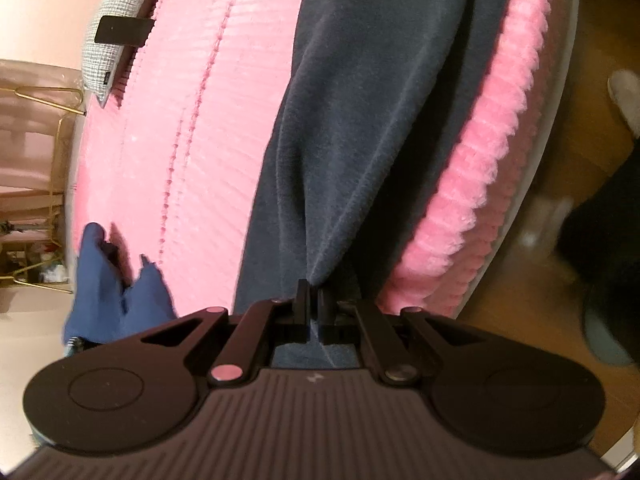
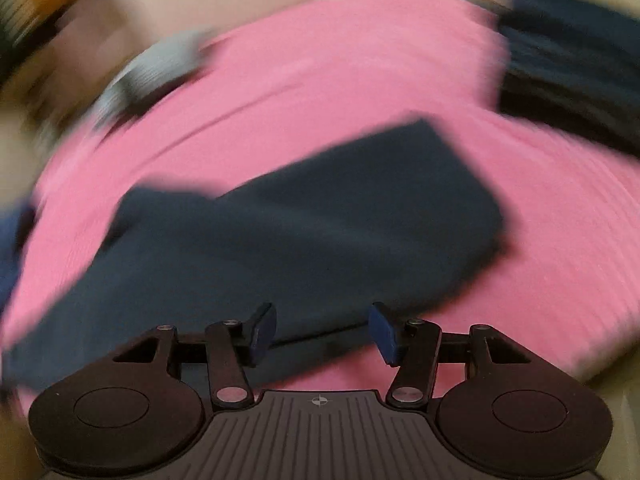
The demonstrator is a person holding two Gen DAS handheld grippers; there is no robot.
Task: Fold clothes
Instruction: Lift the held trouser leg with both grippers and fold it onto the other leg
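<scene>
A dark navy garment (image 1: 360, 120) lies stretched along the pink ribbed blanket (image 1: 180, 140). My left gripper (image 1: 314, 296) is shut on a pinched edge of this garment, which fans out in folds from the jaws. In the blurred right wrist view the same garment (image 2: 300, 232) lies partly folded on the pink blanket (image 2: 520, 240). My right gripper (image 2: 322, 332) is open and empty, its blue-padded fingers (image 2: 264, 332) just above the garment's near edge.
A brighter blue cloth (image 1: 116, 292) lies at the blanket's left edge. A grey checked pillow (image 1: 108, 52) with a black object sits at the far end. Dark clothes (image 2: 572, 60) lie at the far right. A gold wire rack (image 1: 52, 160) and wooden floor (image 1: 540, 280) flank the bed.
</scene>
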